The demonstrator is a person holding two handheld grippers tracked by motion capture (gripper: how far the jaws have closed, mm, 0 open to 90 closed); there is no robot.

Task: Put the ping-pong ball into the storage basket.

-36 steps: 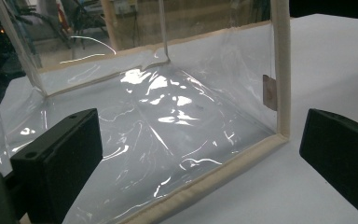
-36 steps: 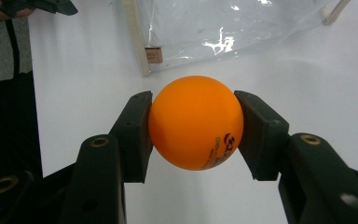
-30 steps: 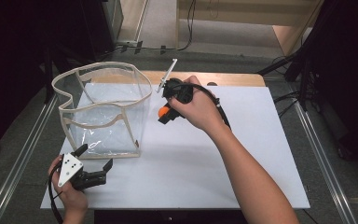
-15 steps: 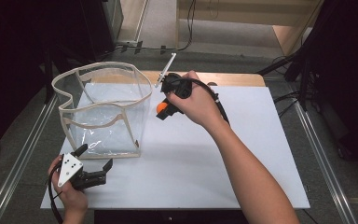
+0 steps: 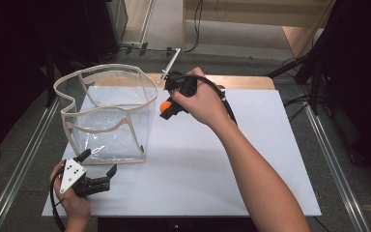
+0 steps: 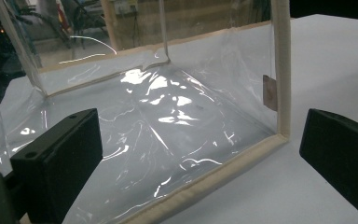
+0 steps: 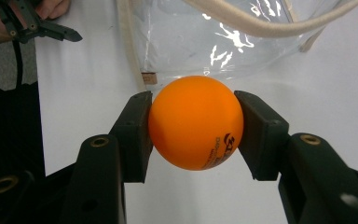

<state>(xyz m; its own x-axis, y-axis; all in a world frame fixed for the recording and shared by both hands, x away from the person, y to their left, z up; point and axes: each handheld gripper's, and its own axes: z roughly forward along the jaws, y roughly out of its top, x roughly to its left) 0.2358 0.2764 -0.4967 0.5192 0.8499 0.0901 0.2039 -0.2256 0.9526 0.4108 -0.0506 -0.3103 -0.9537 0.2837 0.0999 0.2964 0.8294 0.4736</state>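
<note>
So far the pick-up looks done: the right gripper (image 7: 193, 128) has its jaws clamped on an orange ping-pong ball (image 7: 196, 122), held above the table just beside the clear plastic bag (image 5: 107, 113). Dropping it inside seems left. The left gripper (image 5: 98, 170) rests spread wide, empty, the bag's bottom corner just ahead.

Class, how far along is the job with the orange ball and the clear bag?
Done: the right gripper is shut on the orange ball and holds it above the table beside the clear bag. In hand: carrying it toward the bag's open top. Left: probably dropping it in; the bag looks empty. The left gripper waits open by the bag's near corner.
</note>
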